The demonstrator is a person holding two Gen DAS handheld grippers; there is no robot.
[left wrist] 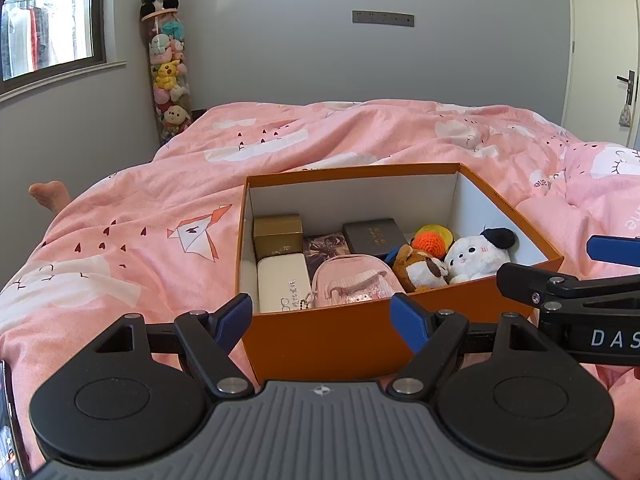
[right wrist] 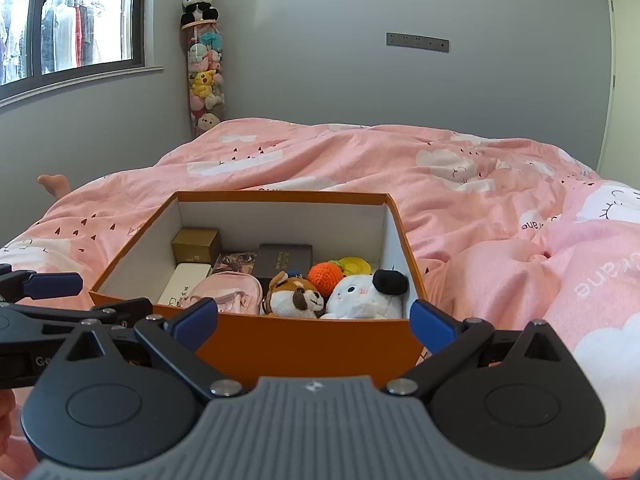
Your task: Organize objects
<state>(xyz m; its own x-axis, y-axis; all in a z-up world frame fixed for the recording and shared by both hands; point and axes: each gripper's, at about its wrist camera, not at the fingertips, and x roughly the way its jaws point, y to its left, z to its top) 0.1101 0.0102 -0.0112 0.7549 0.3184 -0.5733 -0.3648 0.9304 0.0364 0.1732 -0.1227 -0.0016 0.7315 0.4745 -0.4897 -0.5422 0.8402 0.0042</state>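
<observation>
Grippers hovering at the packed box: pick the next move with care

Both tools sit just short of the orange cardboard box with white inner walls [left wrist: 328, 336], which rests on the pink quilt printed with clouds and paper birds [left wrist: 140, 248]. My left gripper [left wrist: 322, 318] has its blue pads spread wide and holds nothing; my right gripper [right wrist: 314, 320] is likewise wide and empty, its fingers straddling the near wall of the box.

Inside, along the left, I see a gold lidded gift box [left wrist: 277, 234] behind a white glasses case [left wrist: 283, 282]. A dark grey flat box [left wrist: 374, 236] lies at the back, with a pink miniature backpack [left wrist: 354, 280] in front of it. To the right sit a brown and white plush dog [right wrist: 296, 296], a white plush with a black ear [right wrist: 366, 292] and an orange crocheted ball [right wrist: 326, 274], all touching one another.

Nothing loose shows on the quilt, so I judge the packing nearly done. If tidying remains, I would come in from above, not over the near wall, since a pad catching that rim could tip or drag the box on soft bedding. For the plush toys I would narrow the fingers first, then pinch the body, not an ear. One tool should steady the box's wall while the other works.
</observation>
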